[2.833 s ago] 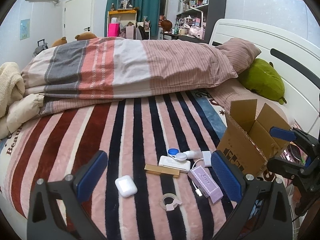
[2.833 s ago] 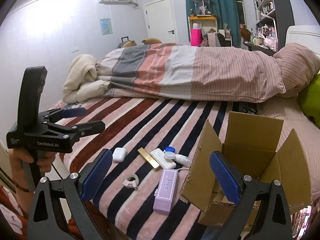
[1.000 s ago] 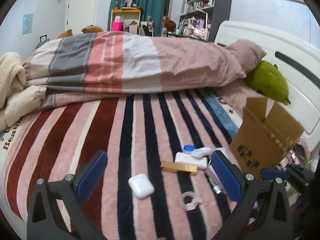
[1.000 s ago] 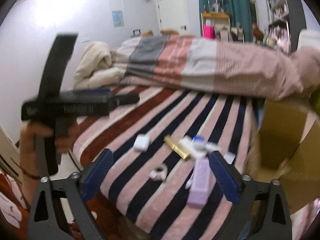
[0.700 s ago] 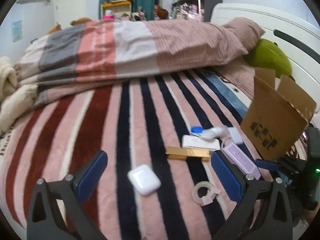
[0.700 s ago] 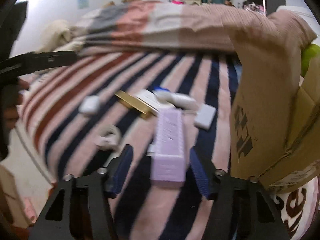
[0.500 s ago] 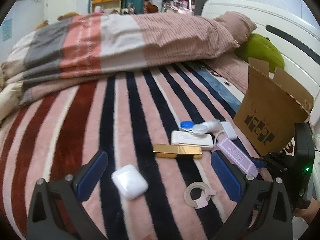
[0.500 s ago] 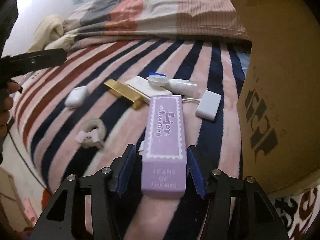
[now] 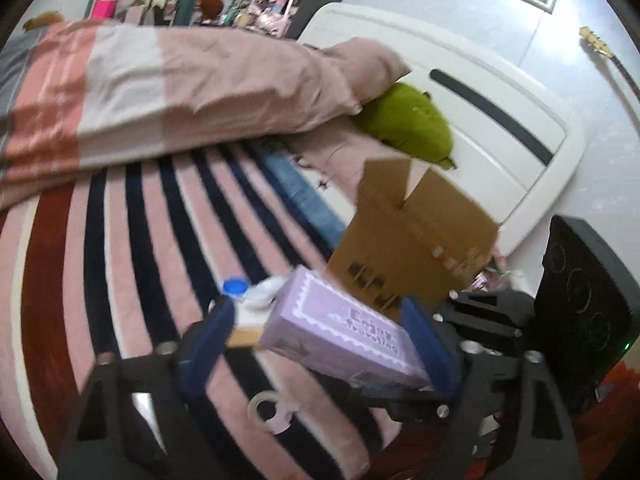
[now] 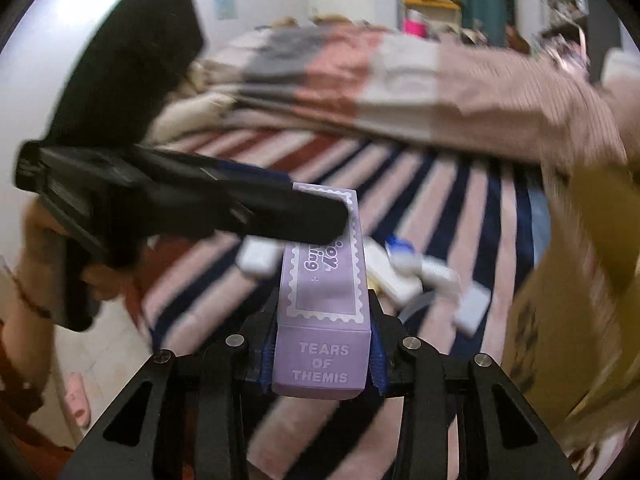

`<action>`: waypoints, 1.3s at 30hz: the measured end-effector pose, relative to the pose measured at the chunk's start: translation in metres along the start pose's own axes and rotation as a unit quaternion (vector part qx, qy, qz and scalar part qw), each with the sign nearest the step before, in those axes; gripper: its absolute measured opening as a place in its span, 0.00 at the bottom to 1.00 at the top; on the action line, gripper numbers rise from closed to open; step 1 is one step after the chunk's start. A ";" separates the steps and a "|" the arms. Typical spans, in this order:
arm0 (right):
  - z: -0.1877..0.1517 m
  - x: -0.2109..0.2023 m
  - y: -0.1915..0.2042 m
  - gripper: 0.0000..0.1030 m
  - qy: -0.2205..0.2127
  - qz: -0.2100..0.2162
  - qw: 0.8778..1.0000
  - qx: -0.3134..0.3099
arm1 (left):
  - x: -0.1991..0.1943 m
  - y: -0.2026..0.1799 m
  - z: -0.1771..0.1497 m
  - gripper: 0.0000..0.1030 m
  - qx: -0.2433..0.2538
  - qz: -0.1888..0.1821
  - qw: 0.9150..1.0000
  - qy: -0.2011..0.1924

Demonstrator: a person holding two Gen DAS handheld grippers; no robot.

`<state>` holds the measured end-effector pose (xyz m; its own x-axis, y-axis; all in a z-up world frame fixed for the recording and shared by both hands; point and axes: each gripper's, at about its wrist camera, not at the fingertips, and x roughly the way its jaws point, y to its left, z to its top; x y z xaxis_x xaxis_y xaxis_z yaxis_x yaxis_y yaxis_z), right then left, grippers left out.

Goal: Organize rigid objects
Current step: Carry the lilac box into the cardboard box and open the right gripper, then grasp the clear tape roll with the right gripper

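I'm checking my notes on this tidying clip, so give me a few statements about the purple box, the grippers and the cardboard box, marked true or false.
1. The right gripper is shut on the purple box. True.
2. The purple box is inside the cardboard box. False: it is held outside it.
3. The left gripper is open. True.
4. The tape ring is in the left gripper. False: it lies on the blanket.

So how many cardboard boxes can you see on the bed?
1. The open cardboard box stands on the bed by the headboard, just beyond the purple box held in the right gripper. Others could be hidden.
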<state>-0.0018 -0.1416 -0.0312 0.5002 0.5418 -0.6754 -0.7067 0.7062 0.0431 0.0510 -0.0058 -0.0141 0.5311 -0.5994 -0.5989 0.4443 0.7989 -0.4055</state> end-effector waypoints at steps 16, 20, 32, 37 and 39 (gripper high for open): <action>0.039 -0.074 -0.147 0.30 0.054 -0.060 0.995 0.050 | 0.134 -0.104 0.137 0.53 0.062 -0.034 0.988 0.137; 0.029 -0.052 -0.185 0.30 0.130 -0.061 0.988 0.058 | 0.178 -0.112 0.139 0.52 0.049 -0.019 0.980 0.192; 0.020 -0.046 -0.203 0.73 0.214 -0.103 0.971 0.019 | 0.176 -0.114 0.144 0.74 0.073 0.037 0.977 0.196; 0.040 -0.061 -0.175 0.85 0.173 -0.134 0.976 -0.002 | 0.116 -0.095 0.144 0.87 0.078 0.070 0.985 0.139; 0.052 -0.065 -0.151 0.87 0.149 -0.142 0.978 -0.020 | 0.089 -0.083 0.140 0.88 0.091 0.096 0.984 0.117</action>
<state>0.0983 -0.2596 0.0446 0.5154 0.1653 -0.8409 -0.5822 0.7875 -0.2021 0.1620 -0.1322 0.0629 0.4472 -0.3930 -0.8034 0.4846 0.8615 -0.1517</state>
